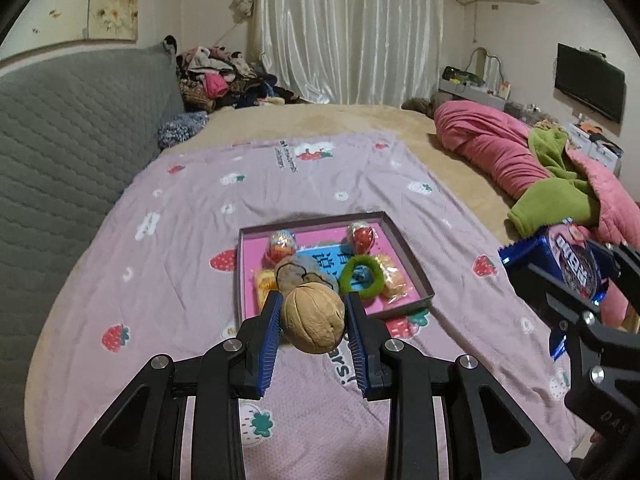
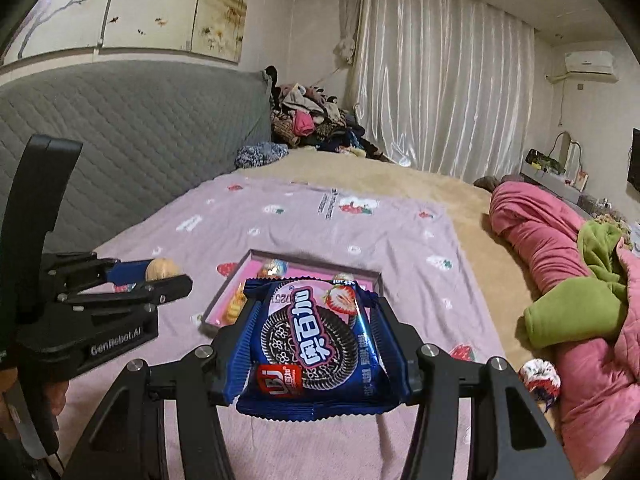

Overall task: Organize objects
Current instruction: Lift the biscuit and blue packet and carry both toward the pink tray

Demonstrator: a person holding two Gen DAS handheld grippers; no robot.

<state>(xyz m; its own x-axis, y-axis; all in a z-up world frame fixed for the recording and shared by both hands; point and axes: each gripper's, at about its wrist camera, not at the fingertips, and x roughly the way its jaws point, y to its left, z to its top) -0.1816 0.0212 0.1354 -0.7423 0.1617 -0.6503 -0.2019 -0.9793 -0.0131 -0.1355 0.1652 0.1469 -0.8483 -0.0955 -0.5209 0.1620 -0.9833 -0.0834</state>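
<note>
Here, at lower centre of the left wrist view, a walnut is clamped between the blue pads of the left gripper, raised above the lilac strawberry sheet. Behind it, mid-frame, a shallow pink tray is seen. At right, a blue cookie packet is gripped by the right gripper.
</note>
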